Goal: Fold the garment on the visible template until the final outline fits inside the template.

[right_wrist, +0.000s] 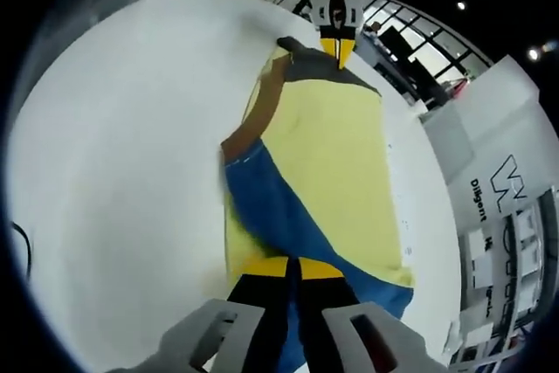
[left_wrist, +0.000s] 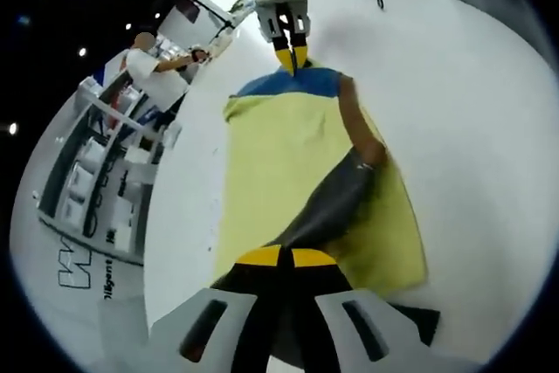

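On the white table [left_wrist: 472, 102] lies the garment [left_wrist: 288, 181], yellow with blue and dark grey ends, stretched between my two grippers. My left gripper [left_wrist: 281, 259] is clenched on the grey end at 6 o'clock in its view; my right gripper [right_wrist: 293, 270] pinches the blue end, seen at 12 o'clock. I cannot make out a template. Risk, as I judge it: uneven pulling would skew the fold, and a slipped hem would crumple.
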`<state>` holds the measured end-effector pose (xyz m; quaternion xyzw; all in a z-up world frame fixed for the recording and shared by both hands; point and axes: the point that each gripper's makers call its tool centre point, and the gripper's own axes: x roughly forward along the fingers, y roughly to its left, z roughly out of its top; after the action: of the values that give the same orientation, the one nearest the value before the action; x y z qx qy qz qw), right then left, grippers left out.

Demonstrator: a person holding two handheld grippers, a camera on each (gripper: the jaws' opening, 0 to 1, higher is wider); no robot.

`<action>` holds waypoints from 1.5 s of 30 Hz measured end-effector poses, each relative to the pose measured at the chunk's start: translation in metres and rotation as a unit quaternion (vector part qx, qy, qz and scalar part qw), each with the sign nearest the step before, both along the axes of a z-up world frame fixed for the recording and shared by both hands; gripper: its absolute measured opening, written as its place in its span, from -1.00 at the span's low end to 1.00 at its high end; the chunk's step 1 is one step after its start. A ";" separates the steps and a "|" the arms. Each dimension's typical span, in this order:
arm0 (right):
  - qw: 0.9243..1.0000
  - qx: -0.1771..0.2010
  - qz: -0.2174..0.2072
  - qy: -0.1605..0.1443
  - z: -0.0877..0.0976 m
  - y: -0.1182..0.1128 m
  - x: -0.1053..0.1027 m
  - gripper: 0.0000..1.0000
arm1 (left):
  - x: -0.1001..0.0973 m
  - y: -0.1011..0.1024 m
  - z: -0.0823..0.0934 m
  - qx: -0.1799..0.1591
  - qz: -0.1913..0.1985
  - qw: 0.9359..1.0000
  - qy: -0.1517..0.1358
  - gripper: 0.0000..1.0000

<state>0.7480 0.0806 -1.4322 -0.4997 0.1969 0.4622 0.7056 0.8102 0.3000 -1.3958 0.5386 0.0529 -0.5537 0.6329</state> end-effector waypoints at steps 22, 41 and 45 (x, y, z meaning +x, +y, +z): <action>0.989 0.121 -0.076 0.039 0.059 -0.008 0.004 -1.00 | -0.035 0.014 0.017 -0.036 0.034 0.995 0.091 -0.88; 0.987 0.121 -0.028 0.102 0.063 0.009 -0.094 -1.00 | -0.134 0.029 0.009 -0.039 0.035 0.980 0.192 -0.88; 0.986 0.122 -0.024 0.112 0.063 0.012 -0.111 -1.00 | -0.154 0.032 0.009 -0.045 0.041 0.976 0.210 -0.89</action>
<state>0.6373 0.0926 -1.3687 -0.3501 0.2283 0.5190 0.7457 0.6566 0.3323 -1.3869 0.3784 0.1820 -0.6301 0.6533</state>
